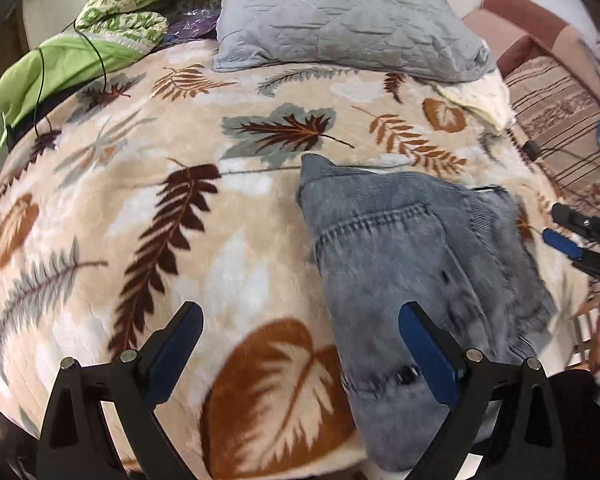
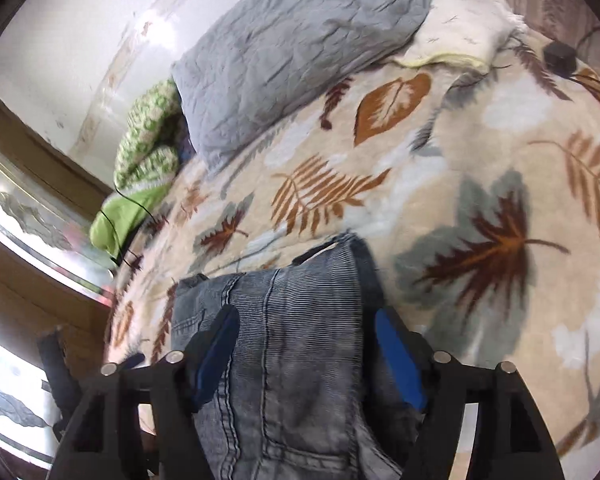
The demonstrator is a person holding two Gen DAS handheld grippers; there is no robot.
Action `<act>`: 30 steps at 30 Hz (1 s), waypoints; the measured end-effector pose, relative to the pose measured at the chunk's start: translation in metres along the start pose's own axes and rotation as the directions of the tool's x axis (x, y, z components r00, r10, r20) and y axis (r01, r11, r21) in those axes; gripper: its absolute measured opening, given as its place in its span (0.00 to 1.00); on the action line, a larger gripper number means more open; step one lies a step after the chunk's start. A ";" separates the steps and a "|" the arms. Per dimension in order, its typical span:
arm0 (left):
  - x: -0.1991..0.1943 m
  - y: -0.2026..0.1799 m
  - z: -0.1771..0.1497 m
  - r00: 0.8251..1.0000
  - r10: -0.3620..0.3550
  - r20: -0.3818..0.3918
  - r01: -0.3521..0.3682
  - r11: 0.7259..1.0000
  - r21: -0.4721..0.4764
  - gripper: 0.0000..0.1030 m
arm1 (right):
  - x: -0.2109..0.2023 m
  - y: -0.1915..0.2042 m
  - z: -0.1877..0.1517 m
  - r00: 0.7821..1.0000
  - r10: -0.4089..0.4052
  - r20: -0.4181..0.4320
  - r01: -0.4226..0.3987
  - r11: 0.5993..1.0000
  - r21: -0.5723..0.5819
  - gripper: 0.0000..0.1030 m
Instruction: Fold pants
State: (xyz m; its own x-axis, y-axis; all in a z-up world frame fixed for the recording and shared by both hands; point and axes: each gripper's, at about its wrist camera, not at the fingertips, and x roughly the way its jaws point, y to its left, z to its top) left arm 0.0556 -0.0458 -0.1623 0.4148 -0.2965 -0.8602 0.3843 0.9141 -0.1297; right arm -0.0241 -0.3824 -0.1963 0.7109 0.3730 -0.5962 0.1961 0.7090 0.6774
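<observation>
On the bed: a leaf-print blanket (image 1: 100, 208) covers the bed, and all items lie on it.
Pants: folded grey-blue jeans (image 1: 412, 264) lie on the blanket at the near right side in the left wrist view; a back pocket with double stitching faces up. The far end of the bundle points toward the pillow.
Left hand-held gripper (image 1: 300, 320): released, jaws spread wide. Its right finger sits over the jeans, its left finger over bare blanket. Nothing is between the pads.
Right hand-held gripper (image 2: 304, 344): jaws apart, with the jeans (image 2: 296, 320) lying between the two blue pads (image 2: 216, 344). Whether the pads press the denim cannot be told. In the left wrist view it shows at the right edge (image 1: 580, 240), beside the jeans.
Pillow: grey pillow (image 1: 340, 16) at the far end of the bed, well apart from the jeans.
Green bedding: a green patterned quilt (image 1: 140, 4) lies left of the pillow, with a thin black cable (image 1: 100, 52) across it.
Motion blur: both views are slightly smeared.
</observation>
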 end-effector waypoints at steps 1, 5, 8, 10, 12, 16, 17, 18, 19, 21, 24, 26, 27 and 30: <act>-0.002 0.000 -0.003 1.000 -0.017 0.000 0.017 1.000 0.001 0.95 | -0.003 -0.004 0.000 1.000 0.007 -0.005 -0.007 1.000 0.007 0.72; -0.006 -0.003 -0.013 0.996 -0.091 -0.009 0.091 0.996 0.008 0.95 | -0.007 -0.030 -0.006 0.999 -0.001 -0.044 0.004 0.998 0.070 0.72; -0.001 -0.007 -0.015 0.991 -0.128 -0.026 0.128 0.992 0.001 0.95 | -0.001 -0.043 -0.012 0.994 0.048 -0.103 -0.038 0.994 0.102 0.72; 0.002 -0.010 -0.015 0.984 -0.173 -0.036 0.173 0.985 -0.010 0.95 | 0.006 -0.050 -0.016 0.986 0.086 -0.143 -0.068 0.989 0.128 0.72; 0.003 -0.011 -0.013 0.975 -0.218 -0.039 0.218 0.976 -0.017 0.95 | 0.012 -0.055 -0.020 0.978 0.114 -0.174 -0.086 0.984 0.157 0.72; 0.013 -0.018 -0.009 0.958 -0.281 -0.057 0.280 0.960 -0.025 0.95 | 0.027 -0.062 -0.027 0.957 0.194 -0.217 -0.145 0.965 0.219 0.72; 0.016 -0.019 -0.008 0.955 -0.290 -0.064 0.289 0.957 -0.028 0.95 | 0.031 -0.061 -0.028 0.952 0.205 -0.225 -0.154 0.962 0.225 0.72; 0.019 -0.020 -0.008 0.950 -0.303 -0.071 0.301 0.953 -0.034 0.95 | 0.034 -0.059 -0.029 0.950 0.213 -0.229 -0.162 0.962 0.221 0.72; 0.023 -0.021 -0.008 0.943 -0.324 -0.078 0.321 0.946 -0.044 0.95 | 0.036 -0.058 -0.029 0.947 0.221 -0.233 -0.170 0.961 0.217 0.72; 0.029 -0.021 -0.008 0.929 -0.360 -0.088 0.356 0.933 -0.058 0.95 | 0.043 -0.052 -0.030 0.934 0.257 -0.247 -0.202 0.953 0.227 0.72; 0.035 -0.026 -0.010 0.927 -0.364 -0.093 0.361 0.931 -0.051 0.95 | 0.048 -0.046 -0.032 0.933 0.259 -0.252 -0.207 0.955 0.213 0.73; 0.036 -0.028 -0.010 0.926 -0.366 -0.092 0.364 0.930 -0.039 0.95 | 0.052 -0.040 -0.032 0.924 0.284 -0.256 -0.233 0.949 0.211 0.75; 0.036 -0.028 -0.010 0.924 -0.371 -0.091 0.368 0.929 -0.041 0.95 | 0.053 -0.037 -0.033 0.922 0.286 -0.260 -0.238 0.950 0.202 0.75; 0.036 -0.027 -0.010 0.920 -0.382 -0.084 0.380 0.924 -0.042 0.95 | 0.056 -0.027 -0.032 0.925 0.274 -0.263 -0.236 0.957 0.168 0.75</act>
State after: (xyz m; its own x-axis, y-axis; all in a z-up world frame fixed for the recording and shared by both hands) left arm 0.0520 -0.0788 -0.1944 0.1658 -0.5992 -0.7832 0.4780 0.7435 -0.4677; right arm -0.0111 -0.3619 -0.2619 0.5334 0.6971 -0.4790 0.1329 0.4902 0.8614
